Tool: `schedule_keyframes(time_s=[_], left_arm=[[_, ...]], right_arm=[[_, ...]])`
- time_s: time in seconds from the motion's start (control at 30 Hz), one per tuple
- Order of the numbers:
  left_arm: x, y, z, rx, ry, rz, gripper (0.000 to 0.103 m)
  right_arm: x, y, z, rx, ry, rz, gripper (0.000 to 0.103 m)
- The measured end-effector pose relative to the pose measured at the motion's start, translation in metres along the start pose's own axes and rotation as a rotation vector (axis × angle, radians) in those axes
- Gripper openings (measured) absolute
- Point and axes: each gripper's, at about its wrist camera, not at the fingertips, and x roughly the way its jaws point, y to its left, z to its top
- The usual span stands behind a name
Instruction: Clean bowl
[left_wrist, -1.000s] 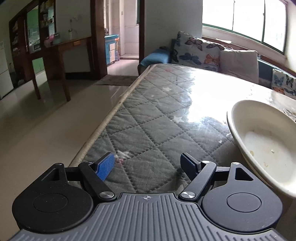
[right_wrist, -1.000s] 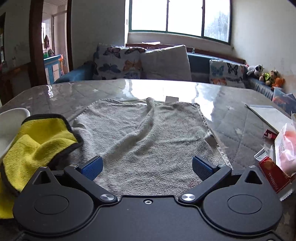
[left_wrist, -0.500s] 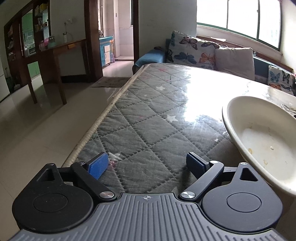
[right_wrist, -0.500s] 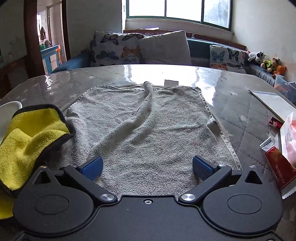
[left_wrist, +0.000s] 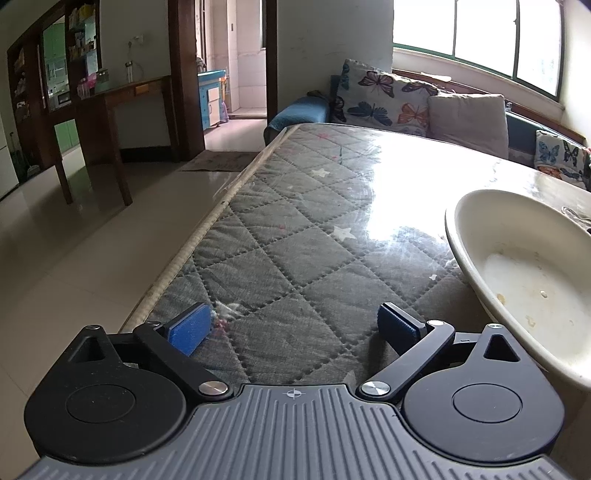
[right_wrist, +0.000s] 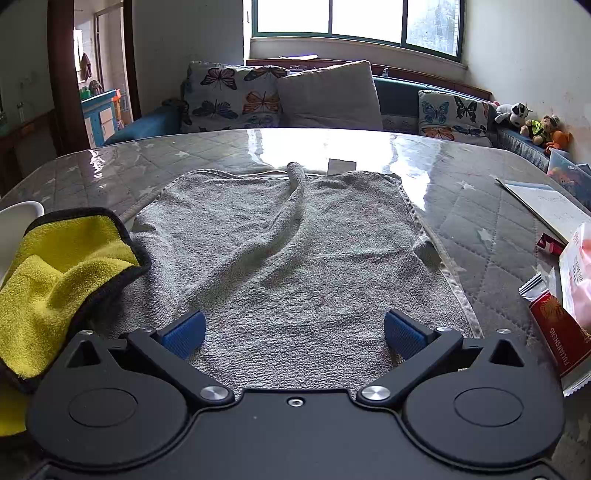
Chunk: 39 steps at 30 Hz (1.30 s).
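Opening left tool (left_wrist: 295, 325) empty, right tool (right_wrist: 293, 332) wide over nubby gray towel (right_wrist: 280, 251), round glossy bowl (left_wrist: 517, 266) nr.

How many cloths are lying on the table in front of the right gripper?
2. A large grey towel is spread flat across the middle of the table. A yellow cloth with black edging lies bunched at the towel's left edge, overlapping it. More could lie outside the view.

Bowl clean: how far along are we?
Nothing looks done: the bowl still shows food specks and smears inside. In hand: nothing. The left gripper is opening over bare table beside the bowl, nothing between its fingers; the right gripper is open above the grey towel, the yellow cloth ungrasped. Left: pick up a cloth, steady the bowl, wipe it.
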Motion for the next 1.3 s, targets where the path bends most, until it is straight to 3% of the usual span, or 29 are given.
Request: schedule_keyframes(time_s=[1.3], left_arm=[[0.0012, 0.003, 0.0012, -0.002, 0.008, 0.01, 0.103]], right_arm=[[-0.0005, -0.0005, -0.0007, 0.001, -0.001, -0.001, 0.103]])
